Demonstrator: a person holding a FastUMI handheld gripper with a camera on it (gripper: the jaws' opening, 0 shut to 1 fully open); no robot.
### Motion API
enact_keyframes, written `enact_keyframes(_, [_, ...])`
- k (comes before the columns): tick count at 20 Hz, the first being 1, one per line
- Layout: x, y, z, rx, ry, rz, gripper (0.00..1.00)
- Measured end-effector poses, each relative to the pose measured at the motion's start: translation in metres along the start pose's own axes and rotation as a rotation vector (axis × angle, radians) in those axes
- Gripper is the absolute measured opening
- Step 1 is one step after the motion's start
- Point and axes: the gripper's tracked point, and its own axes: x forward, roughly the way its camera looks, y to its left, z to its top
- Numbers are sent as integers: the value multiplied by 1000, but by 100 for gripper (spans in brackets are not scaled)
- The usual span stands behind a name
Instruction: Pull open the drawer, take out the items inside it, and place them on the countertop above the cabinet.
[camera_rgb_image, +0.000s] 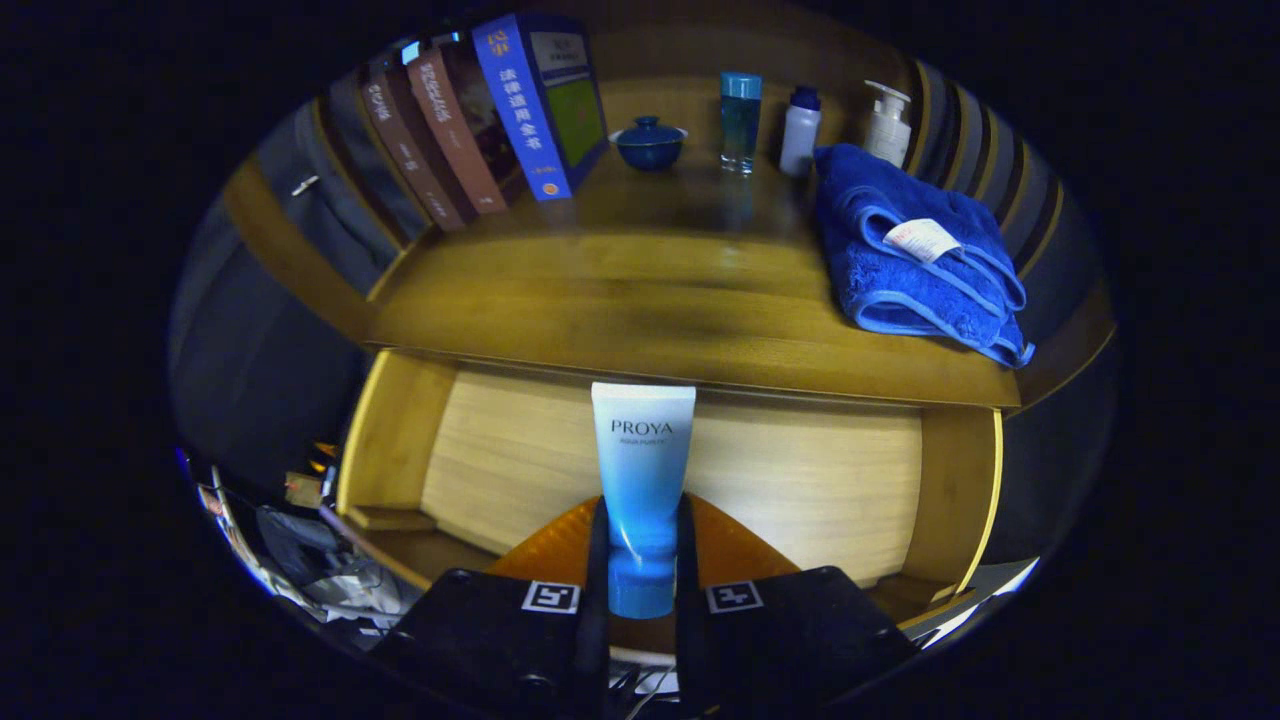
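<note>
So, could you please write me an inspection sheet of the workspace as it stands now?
Surface: wooden countertop, bare in the middle.
Job's things: wooden drawer pulled open; blue-and-white cosmetic tube held upright above it, cap down.
Clutter: leaning books, dark blue lidded bowl, clear blue-capped bottle, small white bottle, white pump bottle, folded blue towel.
Grippers: gripper shut on the tube's lower end, a finger on each side.
Cables: loose wires left of the drawer, low down.
Surroundings: orange object behind the fingers, unidentifiable.
</note>
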Motion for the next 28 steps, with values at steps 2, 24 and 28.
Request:
enact_keyframes(2, [-16, -7, 7, 2, -41, 17, 31])
enact_keyframes(24, [-4, -44, 73, 19, -36, -92, 31])
enact_keyframes(28, [22, -34, 86, 5, -2, -113, 31])
